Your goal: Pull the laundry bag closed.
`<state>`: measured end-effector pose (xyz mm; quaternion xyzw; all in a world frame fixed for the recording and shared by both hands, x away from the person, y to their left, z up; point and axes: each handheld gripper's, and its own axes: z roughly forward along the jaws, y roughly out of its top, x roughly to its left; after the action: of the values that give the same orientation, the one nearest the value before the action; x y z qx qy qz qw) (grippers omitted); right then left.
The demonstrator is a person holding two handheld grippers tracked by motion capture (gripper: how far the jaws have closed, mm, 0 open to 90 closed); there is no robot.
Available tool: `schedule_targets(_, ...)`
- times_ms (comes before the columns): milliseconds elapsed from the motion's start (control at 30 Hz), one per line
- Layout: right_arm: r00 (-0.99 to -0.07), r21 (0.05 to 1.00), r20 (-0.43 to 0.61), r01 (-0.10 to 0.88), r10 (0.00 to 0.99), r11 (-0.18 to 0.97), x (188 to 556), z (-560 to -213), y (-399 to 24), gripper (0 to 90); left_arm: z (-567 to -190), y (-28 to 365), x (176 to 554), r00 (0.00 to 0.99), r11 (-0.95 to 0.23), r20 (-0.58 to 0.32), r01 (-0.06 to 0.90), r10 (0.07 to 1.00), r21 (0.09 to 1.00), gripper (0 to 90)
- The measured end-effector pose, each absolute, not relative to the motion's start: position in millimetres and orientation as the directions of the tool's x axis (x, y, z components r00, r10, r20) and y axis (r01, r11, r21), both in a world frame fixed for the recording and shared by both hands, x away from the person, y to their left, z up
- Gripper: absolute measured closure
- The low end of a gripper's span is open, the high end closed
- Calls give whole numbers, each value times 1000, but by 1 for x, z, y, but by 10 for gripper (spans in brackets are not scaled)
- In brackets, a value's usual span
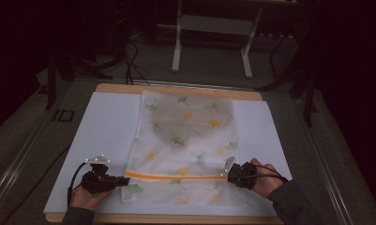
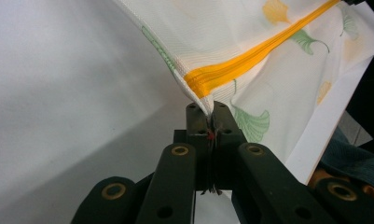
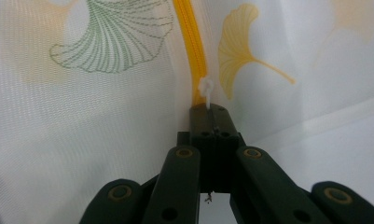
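1. A white mesh bag (image 1: 185, 145) printed with green and yellow ginkgo leaves lies flat on a white sheet (image 1: 106, 131) that covers the wooden desk (image 1: 176, 89). It sits at the middle of the sheet, its long side running away from the person.
2. An orange zipper (image 1: 174, 176) crosses the bag near its front edge, from one side to the other.
3. The left claw (image 1: 122, 180) is at the bag's near left corner. In the left gripper view its jaws are closed on the fabric at the zipper's end (image 2: 208, 105), with the corner lifted off the sheet.
4. The right claw (image 1: 230, 174) is at the right end of the zipper. In the right gripper view its jaws are closed on the white zipper pull (image 3: 205, 88), which stands just above the jaw tips.
5. The right hand (image 1: 265, 180) rests on the sheet beside the bag's right edge; the left hand (image 1: 85, 197) rests near the desk's front edge.
6. Something dark shows through the mesh in the bag's far half; what it is cannot be told.
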<state>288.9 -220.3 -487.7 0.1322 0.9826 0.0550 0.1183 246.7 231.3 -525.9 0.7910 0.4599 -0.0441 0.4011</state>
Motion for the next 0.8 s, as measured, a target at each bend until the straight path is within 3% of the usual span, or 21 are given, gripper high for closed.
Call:
schedule_targets(400,-945,123,-253,179,206,976,290,-481,-206,900,-523,232,246,577,-243,-437,753,690,611,888)
schedule_targets(800,-942,74,-258,201,213,977,285,-485,-225,900,-525,236,247,561,-236,-443,766,699,598,889)
